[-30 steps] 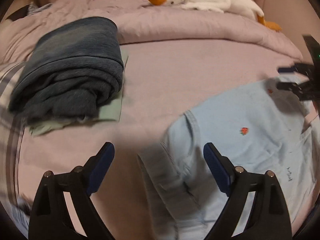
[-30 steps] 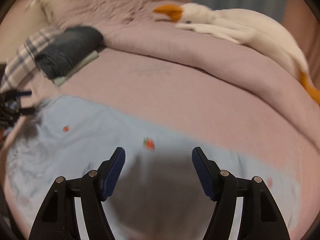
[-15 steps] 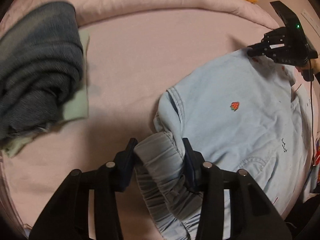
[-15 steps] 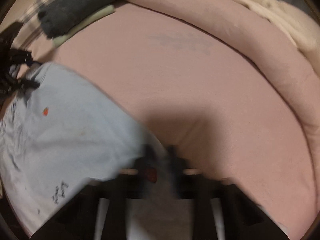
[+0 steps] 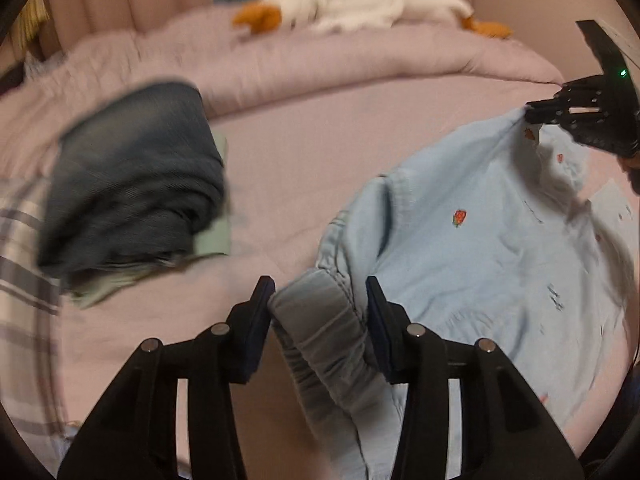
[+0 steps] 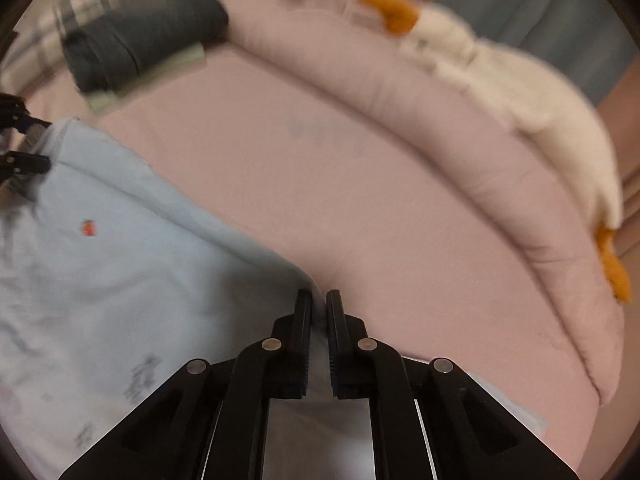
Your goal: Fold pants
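Light blue pants [image 5: 472,248] with small red strawberry marks hang stretched between my two grippers above the pink bed. My left gripper [image 5: 320,300] is shut on the gathered elastic waistband [image 5: 320,324]. My right gripper [image 6: 319,304] is shut on a thin edge of the pants [image 6: 120,264], which spread out to its left. The right gripper also shows at the far right of the left wrist view [image 5: 580,108], pinching a corner of the pants. The left gripper shows at the left edge of the right wrist view [image 6: 24,144].
A folded dark grey garment [image 5: 132,192] lies on a pale green one at the left of the bed. A rolled pink duvet [image 6: 460,152] runs along the far side, with a white goose plush toy [image 5: 360,4] on it. A plaid cloth [image 5: 20,248] lies at the far left.
Both grippers closed on the pants, the left on the waistband, the right on an edge. Since then they have lifted and tilted up, bringing the pants off the bed.
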The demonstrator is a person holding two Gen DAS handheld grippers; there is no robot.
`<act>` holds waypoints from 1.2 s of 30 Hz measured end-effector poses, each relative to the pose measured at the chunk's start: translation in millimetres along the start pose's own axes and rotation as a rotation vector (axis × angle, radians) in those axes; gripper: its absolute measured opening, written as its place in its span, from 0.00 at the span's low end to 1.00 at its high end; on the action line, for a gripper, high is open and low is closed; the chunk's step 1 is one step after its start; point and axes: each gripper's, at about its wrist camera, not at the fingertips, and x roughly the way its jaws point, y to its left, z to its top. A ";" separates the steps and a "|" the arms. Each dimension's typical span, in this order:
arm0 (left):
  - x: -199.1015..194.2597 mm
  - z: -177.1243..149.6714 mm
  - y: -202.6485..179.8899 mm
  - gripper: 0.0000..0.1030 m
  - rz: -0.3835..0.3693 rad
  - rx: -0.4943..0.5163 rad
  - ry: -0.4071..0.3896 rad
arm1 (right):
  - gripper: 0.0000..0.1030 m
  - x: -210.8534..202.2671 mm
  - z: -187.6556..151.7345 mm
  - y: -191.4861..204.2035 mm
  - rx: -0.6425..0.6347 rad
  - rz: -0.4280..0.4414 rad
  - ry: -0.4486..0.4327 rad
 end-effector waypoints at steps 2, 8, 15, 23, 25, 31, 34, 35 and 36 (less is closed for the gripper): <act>-23.2 -15.9 -5.6 0.41 0.020 0.028 -0.033 | 0.07 -39.6 -9.6 5.2 0.005 -0.015 -0.057; -65.1 -66.8 -31.7 0.38 0.079 0.103 -0.104 | 0.07 -115.5 -43.7 24.9 -0.031 -0.054 -0.142; -80.4 -127.6 -62.3 0.32 0.097 0.123 -0.108 | 0.07 -135.3 -100.4 55.8 -0.092 -0.070 -0.118; -58.2 -182.2 -80.8 0.33 0.151 0.159 -0.027 | 0.07 -139.5 -140.7 103.9 -0.119 -0.033 -0.092; -47.3 -189.2 -85.3 0.35 0.200 0.184 -0.013 | 0.07 -131.6 -149.1 119.5 -0.149 -0.033 -0.072; -66.6 -181.1 -77.6 0.50 0.168 0.064 -0.023 | 0.16 -87.9 -163.2 135.2 -0.126 -0.028 0.038; -89.0 -180.3 -73.4 0.66 0.118 -0.039 -0.096 | 0.34 -105.9 -162.6 126.1 -0.070 0.040 0.001; -92.7 -179.6 -76.4 0.66 0.102 -0.068 -0.119 | 0.51 -116.2 -162.0 119.2 -0.022 0.081 -0.031; -94.7 -175.7 -78.5 0.66 0.081 -0.096 -0.139 | 0.58 -126.3 -161.6 111.1 0.035 0.116 -0.077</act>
